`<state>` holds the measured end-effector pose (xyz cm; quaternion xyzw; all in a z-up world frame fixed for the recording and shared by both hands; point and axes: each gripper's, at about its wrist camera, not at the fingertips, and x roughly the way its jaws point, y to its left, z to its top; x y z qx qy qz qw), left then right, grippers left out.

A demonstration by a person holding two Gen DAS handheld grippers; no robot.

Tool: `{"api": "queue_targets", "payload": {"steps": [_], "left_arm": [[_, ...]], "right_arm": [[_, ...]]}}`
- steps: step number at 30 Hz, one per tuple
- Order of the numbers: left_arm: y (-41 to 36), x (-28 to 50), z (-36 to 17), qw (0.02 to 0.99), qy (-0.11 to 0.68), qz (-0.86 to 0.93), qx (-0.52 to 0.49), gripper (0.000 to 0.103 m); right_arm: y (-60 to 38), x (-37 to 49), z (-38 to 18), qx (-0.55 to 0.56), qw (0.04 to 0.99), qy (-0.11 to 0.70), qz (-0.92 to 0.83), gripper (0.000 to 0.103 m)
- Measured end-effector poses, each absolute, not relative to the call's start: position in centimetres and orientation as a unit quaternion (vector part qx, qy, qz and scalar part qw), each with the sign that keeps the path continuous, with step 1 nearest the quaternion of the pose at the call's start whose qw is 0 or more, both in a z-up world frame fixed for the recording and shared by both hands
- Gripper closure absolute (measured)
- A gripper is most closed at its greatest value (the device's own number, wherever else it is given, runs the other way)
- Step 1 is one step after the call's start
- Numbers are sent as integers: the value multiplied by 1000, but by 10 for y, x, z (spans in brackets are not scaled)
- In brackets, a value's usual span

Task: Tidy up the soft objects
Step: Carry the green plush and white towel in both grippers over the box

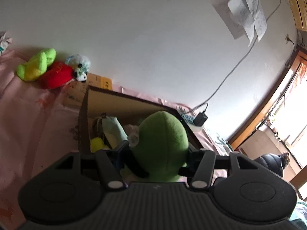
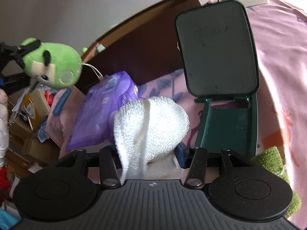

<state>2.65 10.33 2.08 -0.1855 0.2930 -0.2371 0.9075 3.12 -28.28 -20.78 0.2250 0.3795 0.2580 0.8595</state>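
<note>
Our left gripper (image 1: 157, 153) is clamped on a green plush (image 1: 163, 143), its long axis running forward along the fingers, rounded end pointing away toward the open cardboard box (image 1: 107, 103) on the pink bedsheet (image 1: 28, 115). Our right gripper (image 2: 149, 153) pinches a white towel (image 2: 151, 126), bunched and pointing forward, above the bed near a purple packet (image 2: 103, 111) and a dark green stand (image 2: 226, 99). By the wall lie a lime plush (image 1: 36, 65) and red plush (image 1: 55, 74)

Fuzzy green plush toy (image 1: 163, 143), looped white terry towel (image 2: 151, 122), matt cardboard box (image 1: 122, 105)

Green plush (image 1: 163, 145) hides fingertips.
</note>
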Motion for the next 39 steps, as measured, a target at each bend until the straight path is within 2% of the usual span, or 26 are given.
{"api": "queue_targets", "payload": {"steps": [4, 16, 26, 31, 39], "left_arm": [[97, 27, 16, 904, 302, -243, -181, 45], [66, 32, 11, 891, 312, -286, -164, 45], [44, 49, 42, 906, 263, -302, -141, 45], [39, 69, 60, 924, 231, -278, -121, 44], [36, 104, 59, 936, 233, -233, -124, 44]], "right_arm": [[-290, 20, -193, 228, 864, 352, 277, 80], [-352, 20, -136, 348, 863, 250, 267, 80], [-349, 56, -98, 332, 879, 192, 285, 79], [-338, 92, -84, 303, 898, 187, 258, 79], [-320, 144, -81, 279, 907, 215, 230, 78]]}}
